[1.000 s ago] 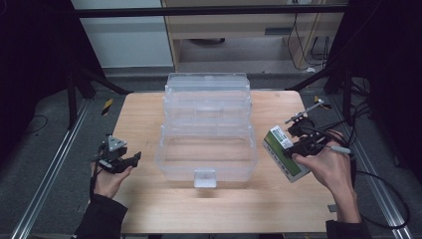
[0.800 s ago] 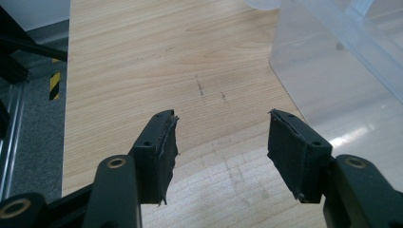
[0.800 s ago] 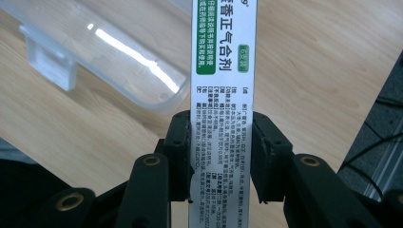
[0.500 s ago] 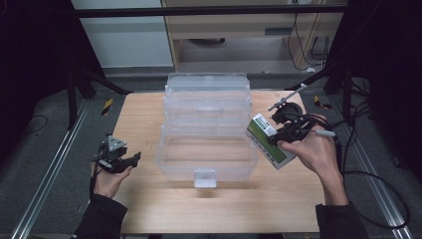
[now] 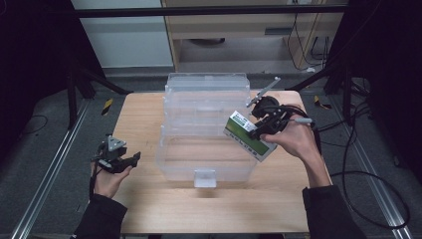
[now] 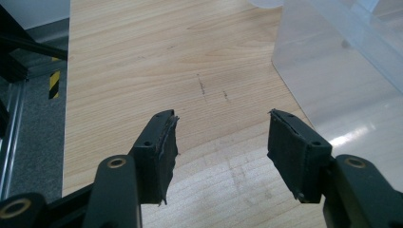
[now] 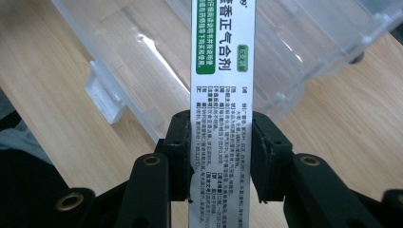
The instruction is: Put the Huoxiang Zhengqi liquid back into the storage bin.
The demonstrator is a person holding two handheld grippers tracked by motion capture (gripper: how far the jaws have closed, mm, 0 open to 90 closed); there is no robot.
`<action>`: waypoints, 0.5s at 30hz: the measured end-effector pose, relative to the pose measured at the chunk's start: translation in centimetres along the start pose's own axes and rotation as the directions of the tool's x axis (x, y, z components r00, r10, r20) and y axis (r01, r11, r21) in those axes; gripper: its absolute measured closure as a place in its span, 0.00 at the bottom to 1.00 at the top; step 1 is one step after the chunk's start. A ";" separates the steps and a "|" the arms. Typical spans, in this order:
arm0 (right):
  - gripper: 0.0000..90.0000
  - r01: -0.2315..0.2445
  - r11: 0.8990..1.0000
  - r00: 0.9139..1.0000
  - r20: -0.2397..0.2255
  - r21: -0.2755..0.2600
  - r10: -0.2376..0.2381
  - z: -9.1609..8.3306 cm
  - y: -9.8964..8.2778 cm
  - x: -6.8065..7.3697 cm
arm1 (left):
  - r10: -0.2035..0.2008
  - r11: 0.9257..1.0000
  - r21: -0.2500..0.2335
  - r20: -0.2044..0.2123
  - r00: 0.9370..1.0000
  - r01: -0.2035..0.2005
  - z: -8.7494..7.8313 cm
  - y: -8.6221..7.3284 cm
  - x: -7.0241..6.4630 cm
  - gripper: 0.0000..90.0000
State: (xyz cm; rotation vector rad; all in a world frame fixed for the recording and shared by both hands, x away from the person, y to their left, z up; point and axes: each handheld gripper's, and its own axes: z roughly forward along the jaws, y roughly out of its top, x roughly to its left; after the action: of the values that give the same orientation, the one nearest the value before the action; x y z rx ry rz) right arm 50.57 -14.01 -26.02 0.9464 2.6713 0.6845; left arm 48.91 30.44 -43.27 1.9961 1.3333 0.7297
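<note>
Jaws of the right gripper (image 5: 260, 125) clamp the box (image 5: 247, 135) above the bin (image 5: 204, 164); left gripper (image 5: 130, 160) rests open.

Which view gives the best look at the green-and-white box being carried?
The right gripper view: the box runs up between the right gripper jaws, its printed side readable and the pads pressing its edges. The high view shows the box small, tilted over the clear bin. The left gripper view looks at bare table.

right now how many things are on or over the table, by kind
clear plastic storage bin: 1
white and green printed carton, clamped in the right hand-held gripper: 1
black hand-held grippers, counting the open left hand-held gripper: 2
total: 4
</note>
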 end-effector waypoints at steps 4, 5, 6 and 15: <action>0.71 0.060 0.998 0.998 -0.026 0.000 -0.060 1.0 0.7 0.0 | -0.002 1.000 0.003 -0.001 1.000 0.002 0.1 -0.1 0.1 0.47; 0.71 0.085 0.996 0.996 -0.037 0.002 -0.085 1.4 0.9 0.1 | -0.002 1.000 0.005 -0.001 1.000 0.002 0.1 -0.1 0.1 0.47; 0.71 0.095 0.995 0.994 -0.047 -0.002 -0.095 1.6 1.0 0.0 | -0.001 1.000 0.006 -0.002 1.000 0.001 0.1 -0.1 0.1 0.47; 0.71 0.183 0.983 0.976 -0.117 0.004 -0.181 3.5 1.7 -0.4 | -0.003 1.000 0.011 -0.001 1.000 0.003 0.3 -0.2 0.2 0.47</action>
State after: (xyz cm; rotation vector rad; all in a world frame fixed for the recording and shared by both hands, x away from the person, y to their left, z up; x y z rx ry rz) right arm 53.02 -11.89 -28.23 0.6720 2.8232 0.7001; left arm 49.08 30.62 -43.58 2.0025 1.3438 0.7234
